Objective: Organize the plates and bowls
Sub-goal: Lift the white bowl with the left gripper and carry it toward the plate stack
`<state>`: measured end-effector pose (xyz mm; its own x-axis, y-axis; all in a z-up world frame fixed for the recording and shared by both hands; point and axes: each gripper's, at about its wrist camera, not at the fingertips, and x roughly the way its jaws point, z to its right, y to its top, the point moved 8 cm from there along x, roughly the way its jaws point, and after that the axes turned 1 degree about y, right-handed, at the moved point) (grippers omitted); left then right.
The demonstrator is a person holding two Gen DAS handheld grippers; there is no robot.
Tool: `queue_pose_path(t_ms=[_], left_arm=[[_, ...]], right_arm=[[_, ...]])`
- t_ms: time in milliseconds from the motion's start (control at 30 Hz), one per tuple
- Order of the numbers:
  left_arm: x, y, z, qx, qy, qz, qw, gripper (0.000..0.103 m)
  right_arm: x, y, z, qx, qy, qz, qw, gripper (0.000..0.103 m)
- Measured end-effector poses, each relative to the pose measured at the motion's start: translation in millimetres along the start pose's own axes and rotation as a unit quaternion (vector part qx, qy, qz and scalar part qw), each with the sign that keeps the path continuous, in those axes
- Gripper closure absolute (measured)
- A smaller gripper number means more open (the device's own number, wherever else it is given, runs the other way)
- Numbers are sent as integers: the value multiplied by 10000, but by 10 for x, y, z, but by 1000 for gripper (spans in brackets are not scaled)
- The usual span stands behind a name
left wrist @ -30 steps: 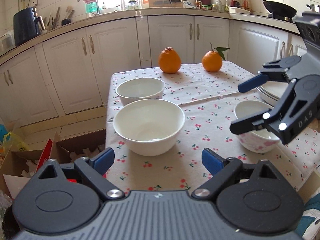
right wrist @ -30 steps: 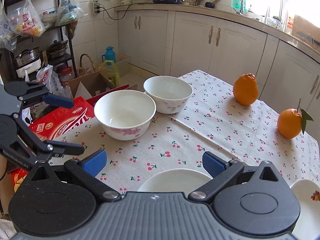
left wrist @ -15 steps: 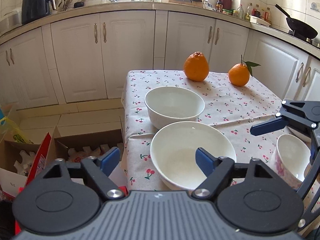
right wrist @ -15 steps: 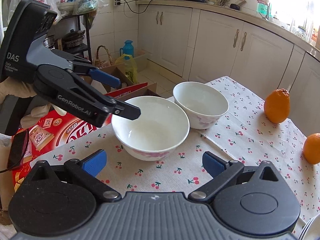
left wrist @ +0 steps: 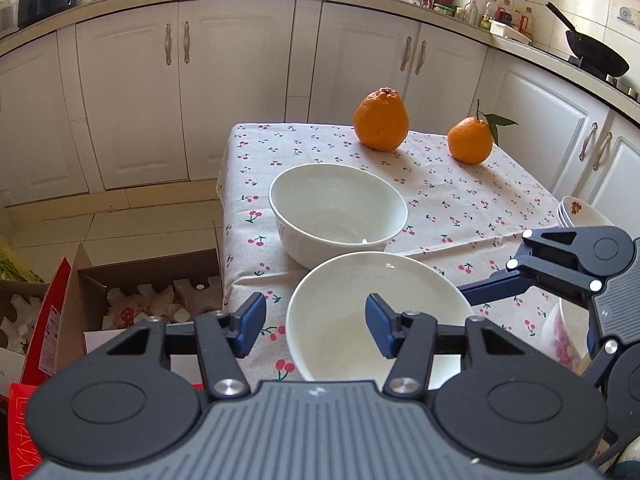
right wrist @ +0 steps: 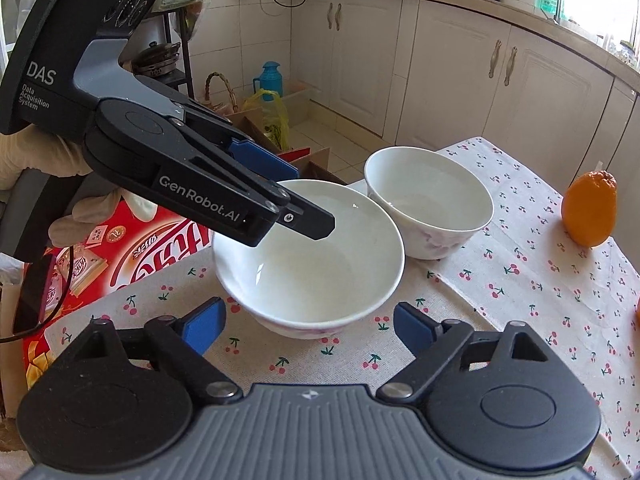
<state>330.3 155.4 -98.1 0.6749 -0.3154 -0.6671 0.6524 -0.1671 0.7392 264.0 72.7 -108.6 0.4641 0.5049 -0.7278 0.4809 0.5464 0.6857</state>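
The left hand-held gripper (left wrist: 314, 330) sits low in the left wrist view with its jaws partly open; they have just been closing. The rim of the near white bowl (left wrist: 380, 312) passes between its blue pads (left wrist: 250, 326): the left pad lies outside the bowl wall and the right one over the inside. I cannot tell whether either pad already presses the rim. In the right wrist view the same tool comes in from the upper left, one dark finger tip over the bowl's inside, held by a hand in a light glove (right wrist: 24, 160).

The right hand-held gripper (right wrist: 308, 326) is at the bottom of its own view, jaws wide apart and just been closing a little, with nothing between them. Its pads sit just short of the near bowl's front side, without touching it.

The near bowl stands upright at the left edge of the counter (left wrist: 460, 200), which wears a cherry-print cloth. It is plain white inside with a pink flower pattern low on its outer wall. A second white bowl (left wrist: 338, 212) of the same kind stands just behind it, rims nearly touching. A smaller pink-patterned bowl (left wrist: 568, 332) shows at the right of the left wrist view, partly hidden by the right tool, with stacked plates (left wrist: 576, 212) above it. Two oranges (left wrist: 380, 120) stand at the far side.
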Motion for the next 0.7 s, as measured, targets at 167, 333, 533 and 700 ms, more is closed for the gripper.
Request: queue_pose_path(t_ms=[167, 333, 533, 700], left_arm=[[32, 8, -1, -7, -47, -59, 10000, 57], [54, 6, -2, 18, -76, -121, 9999, 57], [88, -6, 14, 59, -168, -231, 9996, 62], [106, 1, 33, 106, -202, -285, 9993, 66]], right_arm=[[14, 11, 0, -61, 19, -13, 10000, 17], [12, 14, -12, -107, 64, -31, 9999, 22], [9, 21, -11, -98, 81, -23, 9999, 22], [8, 19, -7, -80, 87, -17, 9999, 22]])
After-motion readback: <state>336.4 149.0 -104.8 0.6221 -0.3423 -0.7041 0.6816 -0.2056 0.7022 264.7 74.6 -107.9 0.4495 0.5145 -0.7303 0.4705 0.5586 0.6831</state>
